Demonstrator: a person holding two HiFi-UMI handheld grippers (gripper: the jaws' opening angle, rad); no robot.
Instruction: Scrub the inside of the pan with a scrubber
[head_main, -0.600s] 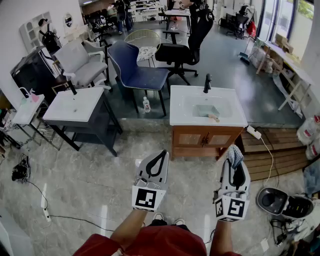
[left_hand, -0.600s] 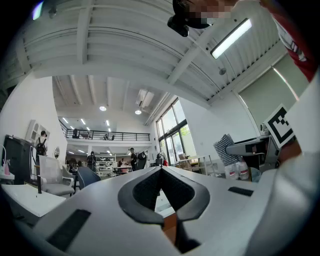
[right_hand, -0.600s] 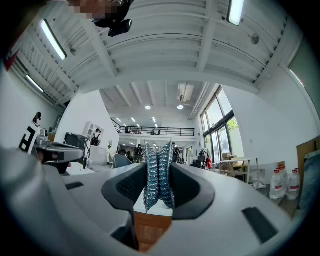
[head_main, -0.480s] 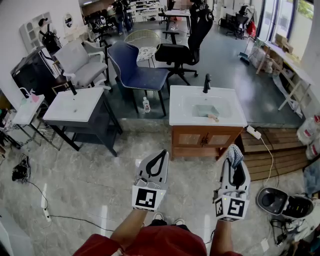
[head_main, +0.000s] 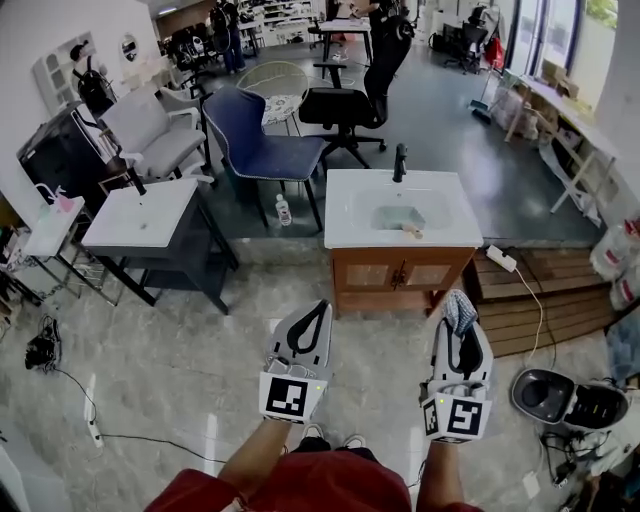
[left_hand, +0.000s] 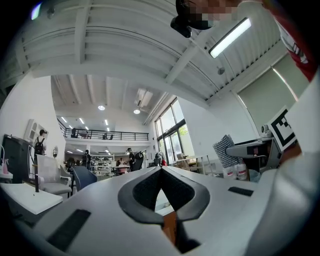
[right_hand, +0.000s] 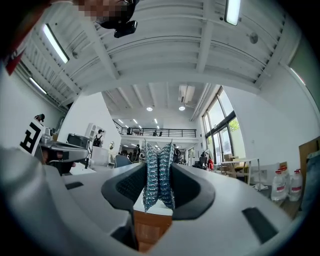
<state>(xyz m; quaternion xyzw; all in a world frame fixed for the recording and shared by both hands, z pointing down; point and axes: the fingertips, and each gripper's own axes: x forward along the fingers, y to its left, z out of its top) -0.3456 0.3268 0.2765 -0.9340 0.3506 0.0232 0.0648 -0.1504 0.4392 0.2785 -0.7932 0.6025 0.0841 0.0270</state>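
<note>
Since half a second ago the sink cabinet (head_main: 398, 272) has slid a little left and up in the head view, and both tools have shifted slightly left with it, so the person seems to be heading for it across the floor (head_main: 150, 350). On the right, the right tool (head_main: 461, 330) is pinching the scrubber (head_main: 461, 308), a blue-grey mesh wad squeezed upright between the pads with its top poking past the tips, carried out front ready to use. On the other side, the left tool (head_main: 322, 306) is pressed together on nothing, tips touching, probably kept free to steady the pan. In the basin (head_main: 372, 205), well apart from both tools, lies a pale shape with a brownish stub; it may be the pan, but it is too small to tell. Scrubbing has not begun; reaching the worktop comes first
</note>
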